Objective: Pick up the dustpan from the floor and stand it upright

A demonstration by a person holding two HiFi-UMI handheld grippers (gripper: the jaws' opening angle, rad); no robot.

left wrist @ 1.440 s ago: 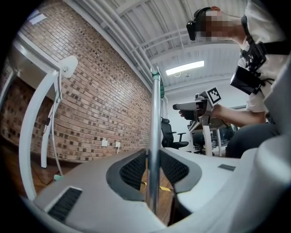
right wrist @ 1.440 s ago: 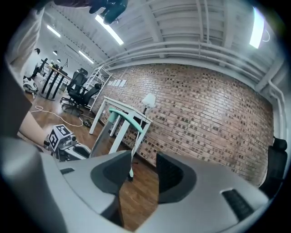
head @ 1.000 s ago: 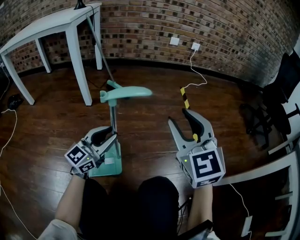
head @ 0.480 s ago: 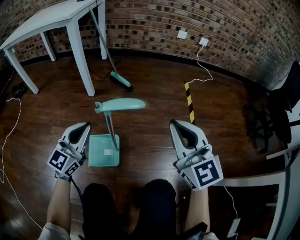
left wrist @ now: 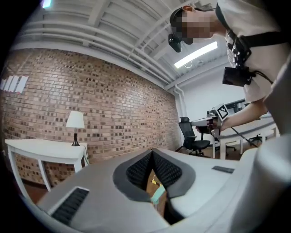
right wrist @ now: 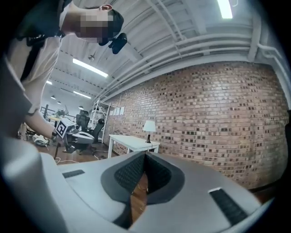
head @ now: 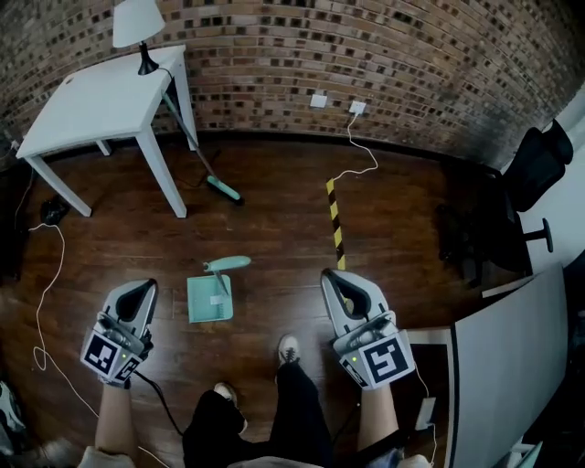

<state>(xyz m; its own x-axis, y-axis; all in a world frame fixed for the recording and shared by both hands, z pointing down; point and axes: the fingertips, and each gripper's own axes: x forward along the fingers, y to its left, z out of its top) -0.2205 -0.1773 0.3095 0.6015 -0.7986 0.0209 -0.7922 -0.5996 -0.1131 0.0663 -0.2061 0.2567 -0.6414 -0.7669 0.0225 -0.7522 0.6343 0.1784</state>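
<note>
Nearest, the left gripper (head: 143, 287) and right gripper (head: 332, 278) each have their fingers pressed together on nothing. Their cubes bear black-and-white square markers, no words. Between them and a little farther out, the teal dustpan (head: 208, 302) stands upright on the wooden floor (head: 274, 183), its white label too small to read. Beyond are striped yellow-and-black tape (head: 335, 219), a broom (head: 222, 188) leaning against the white desk (head: 91, 105), and a lamp (head: 137, 23).

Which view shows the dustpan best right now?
Head view: the whole dustpan stands on the floor, handle up. Left gripper view shows only a teal sliver past its jaws, possibly it; right gripper view, none.
</note>
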